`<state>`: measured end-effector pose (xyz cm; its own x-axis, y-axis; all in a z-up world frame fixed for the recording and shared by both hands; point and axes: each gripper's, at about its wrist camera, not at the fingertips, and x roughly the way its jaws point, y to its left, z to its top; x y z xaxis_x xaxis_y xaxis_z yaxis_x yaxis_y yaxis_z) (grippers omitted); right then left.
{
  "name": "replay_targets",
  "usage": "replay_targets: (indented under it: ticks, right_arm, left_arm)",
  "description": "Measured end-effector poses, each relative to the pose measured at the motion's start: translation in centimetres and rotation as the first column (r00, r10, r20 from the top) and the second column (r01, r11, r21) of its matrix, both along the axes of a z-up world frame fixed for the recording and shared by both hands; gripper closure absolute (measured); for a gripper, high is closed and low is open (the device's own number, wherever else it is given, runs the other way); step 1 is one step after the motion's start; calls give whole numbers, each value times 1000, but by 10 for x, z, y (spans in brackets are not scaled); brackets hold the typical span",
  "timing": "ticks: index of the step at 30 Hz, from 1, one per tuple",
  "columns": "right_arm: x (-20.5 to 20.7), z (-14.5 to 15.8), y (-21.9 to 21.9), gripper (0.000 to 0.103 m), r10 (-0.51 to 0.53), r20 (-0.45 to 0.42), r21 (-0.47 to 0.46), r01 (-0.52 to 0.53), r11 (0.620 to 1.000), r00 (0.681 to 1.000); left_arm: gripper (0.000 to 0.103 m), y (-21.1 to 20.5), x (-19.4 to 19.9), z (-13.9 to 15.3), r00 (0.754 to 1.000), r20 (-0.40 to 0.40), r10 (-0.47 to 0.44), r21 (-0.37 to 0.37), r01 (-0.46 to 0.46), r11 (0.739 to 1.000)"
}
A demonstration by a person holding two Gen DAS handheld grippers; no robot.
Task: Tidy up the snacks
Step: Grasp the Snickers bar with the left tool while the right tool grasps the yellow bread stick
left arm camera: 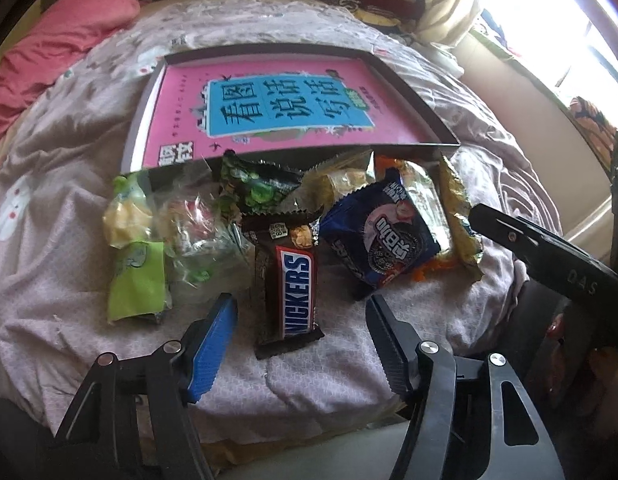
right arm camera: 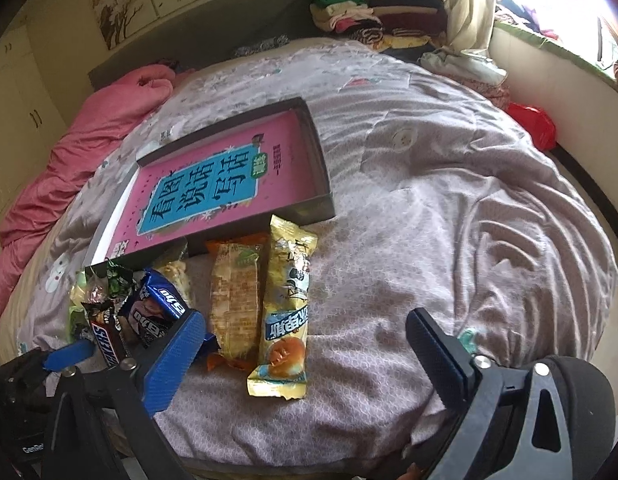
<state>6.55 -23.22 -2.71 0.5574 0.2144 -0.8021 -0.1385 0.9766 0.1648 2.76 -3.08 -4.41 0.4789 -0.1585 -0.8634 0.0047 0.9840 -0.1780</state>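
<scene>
Left wrist view shows our left tongs (left arm camera: 301, 344) half-open astride the Snickers bar (left arm camera: 291, 284) at six o'clock of the tray (left arm camera: 149, 92); we should close squarely while our right tongs (right arm camera: 301, 344) stand wide, empty.

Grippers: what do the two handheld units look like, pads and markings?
Both are black, angular linkage frames with silver pivot bolts. The left gripper and right gripper each carry one blue ribbed pad and one black ribbed pad. White "DAS" lettering marks the right unit's finger in the left wrist view.
</scene>
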Motion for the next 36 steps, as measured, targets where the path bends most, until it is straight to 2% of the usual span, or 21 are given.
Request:
replay_targets:
  ticks: [4,5,7,9,12,13,15,17,19,28,32,36]
  right_arm:
    - [9,-7,0,26,21,-26,20,-21,1000,999]
    - [11,-8,0,31,25,-33,24,-24,999,999]
    - [16,-11,1,38,36,-42,34,-35,999,998]
    - [21,-15,2,51,50,-57,50,-48,998,997]
    - [27,-23,4,62,66,-86,59,-61,996,994]
    - [28,-24,5,63,71,-89,60,-66,996,994]
    - [31,-25,6,73,90,-83,83,-83,993,992]
    - [33,-26,6,78,107,-81,103,-98,990,991]
    - [34,-26,7,81,112,-74,109,-103,989,991]
    - [22,-5,-6,84,84,23,167,-87,982,996]
    - [20,2,-8,84,78,52,180,-87,980,996]
    - [17,8,-9,84,84,83,180,-98,979,993]
  left_arm:
    - [37,-2,2,-1,1000,10,-5,-2,5,1000]
    - [43,-3,3,-1,1000,13,-7,-2,7,1000]
    - [48,-4,6,-2,1000,11,-11,-8,11,1000]
    - [47,-5,7,-5,1000,5,-8,-13,8,1000]
    - [49,-5,10,-7,1000,2,-5,-21,5,1000]
    - [52,-5,10,-8,1000,0,-1,-23,1,1000]
    - [57,-4,12,-10,1000,-6,7,-28,-7,1000]
    - [66,-3,14,-12,1000,-11,15,-35,-15,999]
    - [73,-1,14,-13,1000,-13,15,-50,-16,999]
    - [73,8,5,-12,1000,-27,-2,-147,-2,989]
    - [73,10,0,-2,1000,3,-5,-151,6,989]
    - [73,13,-5,17,998,66,7,-138,2,990]
